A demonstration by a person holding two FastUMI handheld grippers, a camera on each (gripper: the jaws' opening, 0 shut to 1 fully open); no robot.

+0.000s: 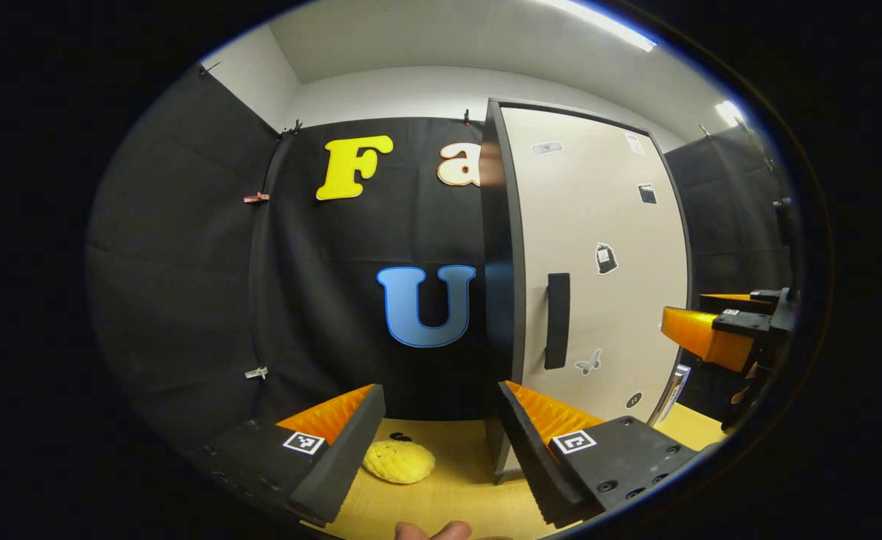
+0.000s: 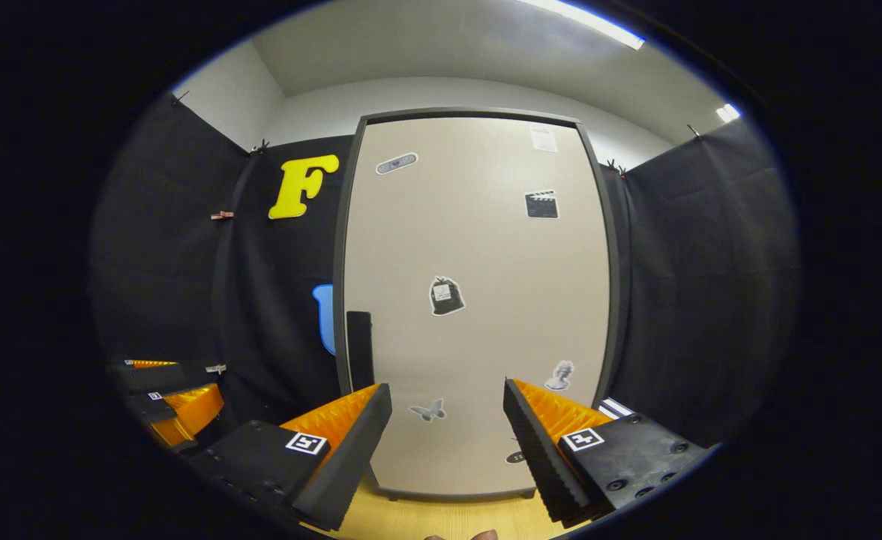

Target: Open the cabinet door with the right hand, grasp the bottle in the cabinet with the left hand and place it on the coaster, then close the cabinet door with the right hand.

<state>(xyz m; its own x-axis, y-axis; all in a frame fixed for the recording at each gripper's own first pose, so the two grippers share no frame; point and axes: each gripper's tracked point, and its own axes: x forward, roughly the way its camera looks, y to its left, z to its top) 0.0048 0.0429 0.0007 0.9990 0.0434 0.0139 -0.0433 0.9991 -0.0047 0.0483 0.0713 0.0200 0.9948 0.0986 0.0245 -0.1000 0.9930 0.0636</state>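
A tall beige cabinet [image 2: 478,300] with stickers on its door stands on the wooden table, straight ahead in the right gripper view. The door is closed, so what the cabinet holds is hidden. Its black vertical handle [image 2: 359,349] runs along the door's left edge. My right gripper [image 2: 445,450] is open a short way in front of the door, with nothing between its fingers. In the left gripper view the cabinet [image 1: 598,255] and its handle [image 1: 557,321] are on the right. A yellow round coaster [image 1: 398,460] lies on the table just ahead of my open left gripper [image 1: 441,450].
The right gripper [image 1: 711,334] shows at the far right edge of the left gripper view; the left gripper [image 2: 178,405] sits low on the left in the right gripper view. A white striped object [image 2: 613,409] leans by the cabinet's right foot. Black cloth walls close in behind.
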